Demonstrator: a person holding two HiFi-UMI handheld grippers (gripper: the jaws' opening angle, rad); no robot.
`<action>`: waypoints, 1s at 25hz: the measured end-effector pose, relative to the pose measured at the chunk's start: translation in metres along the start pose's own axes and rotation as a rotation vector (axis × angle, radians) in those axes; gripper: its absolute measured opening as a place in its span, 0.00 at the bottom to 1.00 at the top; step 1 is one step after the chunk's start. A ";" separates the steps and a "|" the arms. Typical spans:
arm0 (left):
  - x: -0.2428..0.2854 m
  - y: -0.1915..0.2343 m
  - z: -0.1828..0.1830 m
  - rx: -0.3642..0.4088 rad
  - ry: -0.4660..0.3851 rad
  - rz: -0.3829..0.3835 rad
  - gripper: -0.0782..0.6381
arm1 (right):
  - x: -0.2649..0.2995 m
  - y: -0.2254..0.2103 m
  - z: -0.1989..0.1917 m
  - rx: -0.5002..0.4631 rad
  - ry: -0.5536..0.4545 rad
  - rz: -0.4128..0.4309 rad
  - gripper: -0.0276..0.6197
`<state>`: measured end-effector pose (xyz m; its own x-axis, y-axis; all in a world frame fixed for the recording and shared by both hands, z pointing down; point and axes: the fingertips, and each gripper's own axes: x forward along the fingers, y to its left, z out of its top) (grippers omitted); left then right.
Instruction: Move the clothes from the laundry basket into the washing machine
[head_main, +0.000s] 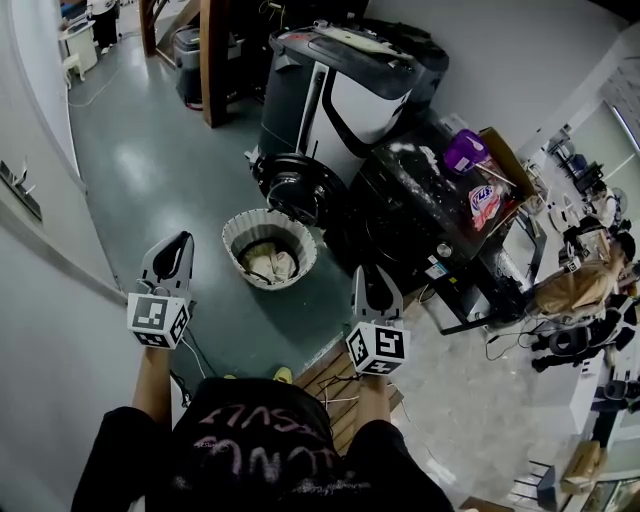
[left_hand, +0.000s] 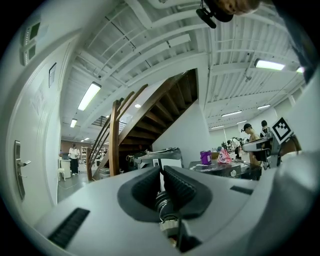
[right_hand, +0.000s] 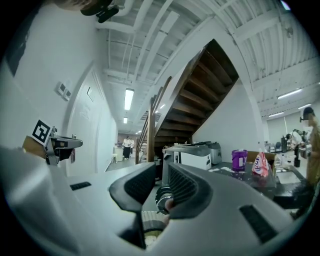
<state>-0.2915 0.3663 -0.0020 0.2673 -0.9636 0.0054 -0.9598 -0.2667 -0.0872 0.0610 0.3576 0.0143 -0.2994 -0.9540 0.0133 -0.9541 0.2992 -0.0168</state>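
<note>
Both your grippers point level in front of you, and both are empty. The left gripper (head_main: 172, 258) has its jaws almost together, with only a thin slit between the ribbed pads. The right gripper (head_main: 376, 290) has its jaws a little apart, a narrow gap with nothing inside.

The pale crumpled clothes (head_main: 268, 262) all lie in the round white ribbed laundry basket (head_main: 231, 232). It stands on the glossy grey-green floor (head_main: 170, 170), ahead of you and between the two grippers. It is just beside the dark round door (head_main: 290, 188) of the grey and white washing machine (head_main: 350, 100). I judge that the task is at its beginning and the step in hand is the reach for the first garment.

To do it well, open one gripper wide before you go down, because neither gap will take a fold of cloth. Tip the gripper steeply into the basket and aim at a raised fold in the middle, not at the rim. Close only when the cloth sits deep between the pads, because a shallow pinch on soft fabric may slip. Lift high enough that the hanging part clears the rim, or the basket may tip. Whether the door is fully open I cannot tell from here, so check it first.
</note>
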 end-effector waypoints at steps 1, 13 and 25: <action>-0.001 0.001 0.000 -0.002 0.000 0.002 0.16 | 0.000 0.000 0.001 0.003 -0.004 0.001 0.18; -0.009 -0.003 -0.002 -0.011 0.015 -0.016 0.39 | -0.009 0.003 0.007 0.002 -0.022 0.005 0.34; -0.020 0.004 -0.003 -0.021 0.017 -0.012 0.40 | -0.014 0.008 0.008 0.005 -0.027 -0.003 0.42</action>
<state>-0.3008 0.3847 0.0008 0.2771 -0.9606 0.0236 -0.9583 -0.2780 -0.0660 0.0575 0.3734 0.0059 -0.2962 -0.9550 -0.0134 -0.9548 0.2965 -0.0217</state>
